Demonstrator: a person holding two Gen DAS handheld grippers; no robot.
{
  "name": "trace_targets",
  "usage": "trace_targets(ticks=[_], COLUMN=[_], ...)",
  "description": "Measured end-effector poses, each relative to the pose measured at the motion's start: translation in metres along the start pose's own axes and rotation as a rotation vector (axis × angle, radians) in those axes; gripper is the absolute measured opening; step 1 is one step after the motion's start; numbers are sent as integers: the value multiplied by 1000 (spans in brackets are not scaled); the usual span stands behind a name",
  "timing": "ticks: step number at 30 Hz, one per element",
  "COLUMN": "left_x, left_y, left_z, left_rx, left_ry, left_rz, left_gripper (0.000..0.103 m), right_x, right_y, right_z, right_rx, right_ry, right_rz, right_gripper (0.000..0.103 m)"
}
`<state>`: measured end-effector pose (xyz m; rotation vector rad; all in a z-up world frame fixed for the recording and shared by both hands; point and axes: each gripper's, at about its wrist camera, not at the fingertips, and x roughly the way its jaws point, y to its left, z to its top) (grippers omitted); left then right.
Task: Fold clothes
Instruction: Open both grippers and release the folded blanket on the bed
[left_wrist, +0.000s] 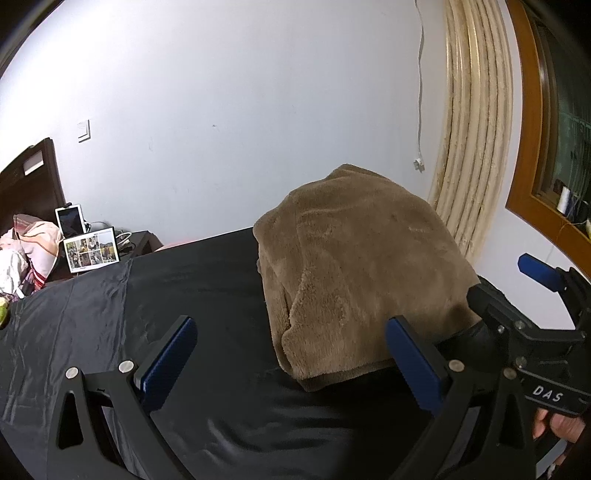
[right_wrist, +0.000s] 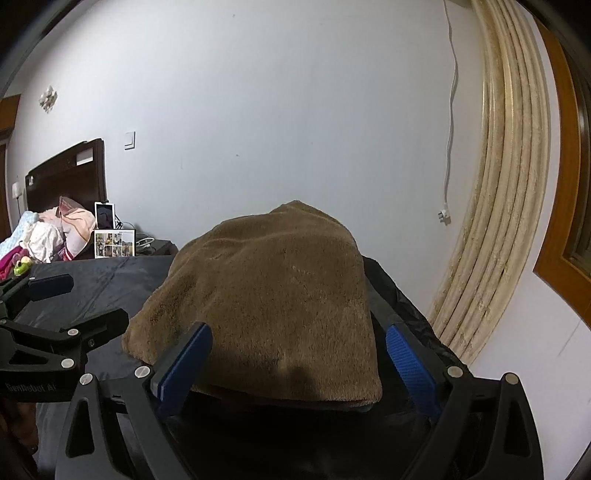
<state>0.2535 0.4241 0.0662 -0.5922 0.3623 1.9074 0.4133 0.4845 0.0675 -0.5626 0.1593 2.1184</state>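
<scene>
Two grippers are in view, each with two black fingers faced with ribbed blue pads. The left gripper (left_wrist: 291, 363) has its fingers spread wide with nothing between them, over bare black cloth. The right gripper (right_wrist: 301, 367) is likewise spread apart and holds nothing; the near edge of the brown garment (right_wrist: 266, 295) lies between its pads in the right wrist view, though whether they touch it is hard to tell. A bit of the person's hand (left_wrist: 557, 424) shows on the right gripper's handle, mostly cut off by the frame.

One garment is there: a thick, fluffy brown fleece piece (left_wrist: 354, 266), folded into a rounded, roughly rectangular stack, lying on the right part of the table. One smooth, slightly shiny black cover (left_wrist: 92, 325) drapes the table, creased on its left part.

Farther off stand one collage of small photos (left_wrist: 91, 250) and one white-framed tablet (left_wrist: 70, 219), their details too small to read. A heap of pink and white bedding (right_wrist: 48, 236) lies before a dark wooden headboard (right_wrist: 70, 173). One ribbed cream curtain (right_wrist: 506, 206) hangs at the right, beside an orange wooden window frame (left_wrist: 524, 122) that is cut off
</scene>
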Motion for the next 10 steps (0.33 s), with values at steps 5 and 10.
trace_targets(ticks=[5, 10], left_x=[-1, -2], left_y=[-3, -8], left_z=[-2, -2], left_rx=[17, 42], left_ry=[-12, -23], left_rz=[-8, 20], left_gripper=[102, 102], right_x=[-1, -2], right_y=[1, 1], right_z=[0, -1], right_rx=[-3, -5], right_ry=[-1, -3], right_rz=[-4, -6], right_gripper=[97, 97])
